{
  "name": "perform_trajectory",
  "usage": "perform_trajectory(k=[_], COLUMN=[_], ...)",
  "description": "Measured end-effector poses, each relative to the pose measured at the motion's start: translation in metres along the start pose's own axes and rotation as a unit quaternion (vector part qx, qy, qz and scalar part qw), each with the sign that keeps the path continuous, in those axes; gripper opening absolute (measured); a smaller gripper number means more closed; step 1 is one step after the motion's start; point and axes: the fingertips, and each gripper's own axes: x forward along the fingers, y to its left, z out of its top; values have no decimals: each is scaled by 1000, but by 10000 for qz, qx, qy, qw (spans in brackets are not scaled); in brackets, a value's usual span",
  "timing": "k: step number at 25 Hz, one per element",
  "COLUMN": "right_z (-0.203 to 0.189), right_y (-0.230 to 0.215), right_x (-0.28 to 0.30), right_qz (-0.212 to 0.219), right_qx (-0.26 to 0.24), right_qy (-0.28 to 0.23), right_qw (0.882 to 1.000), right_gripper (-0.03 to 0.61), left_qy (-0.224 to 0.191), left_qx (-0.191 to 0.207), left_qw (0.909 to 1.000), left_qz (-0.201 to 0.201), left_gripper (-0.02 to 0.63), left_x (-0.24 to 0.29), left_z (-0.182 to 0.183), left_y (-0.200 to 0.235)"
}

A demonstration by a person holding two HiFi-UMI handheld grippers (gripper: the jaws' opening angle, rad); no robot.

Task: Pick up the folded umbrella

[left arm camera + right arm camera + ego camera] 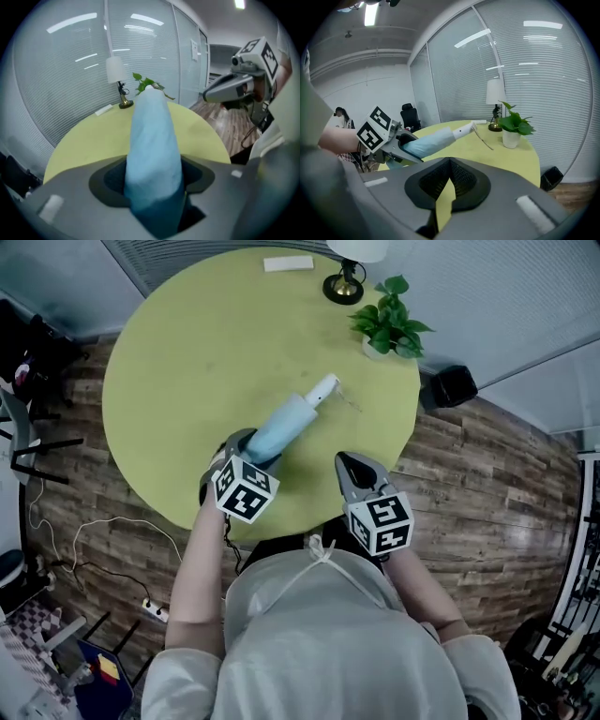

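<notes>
One umbrella (pixel 286 425), one lamp (pixel 344 285), one plant (pixel 389 320)

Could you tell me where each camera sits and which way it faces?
Head view: on the person's head, steeply down at the round table; both forearms show.
Left gripper view: on the left gripper, along its fingers shut on the folded umbrella, toward the lamp.
Right gripper view: on the right gripper, facing the left gripper.
All show that umbrella.

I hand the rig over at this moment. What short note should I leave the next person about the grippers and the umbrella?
Left gripper: closed on the folded umbrella, at its thick end.
Right gripper: shut, empty, over the table, near its edge.
Done: umbrella gripped; it seems clear of the table.
Left: finish the lift, keep the grip.
</notes>
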Motion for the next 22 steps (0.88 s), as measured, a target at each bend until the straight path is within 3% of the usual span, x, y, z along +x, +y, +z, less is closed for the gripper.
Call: perform_trajectory(k=[3, 6, 9, 15, 19, 22], right_z=[20, 37, 55, 92, 117, 128], right_y=[0, 1, 8, 27, 43, 53], right_x=[-2, -3, -5, -5, -13, -23], right_qz=[128, 277, 455, 753, 909, 927], right_qx=[-222, -371, -499, -816, -954, -1022], right_qy=[-138, -237, -391, -844, -1305, -1554], right_qw=[9996, 9986, 9970, 9902, 9826, 9782], right_gripper=[0, 0, 0, 0, 0, 0], left_qy=[-639, -1309, -1919, -2951, -3275, -3360], left_qx=[-562, -1138, -1596, -2015, -2319, -2592], left_qw=[9957, 9814, 9591, 9059, 8700, 8523], left_qz=[364, 824, 1338, 2275, 2865, 3057], left_gripper=[295, 295, 295, 296, 296, 296], left_x=[-29, -64, -106, -184, -214, -222], left_z=[26, 48, 63, 83, 77, 67], left_y=[13, 27, 38, 51, 51, 45])
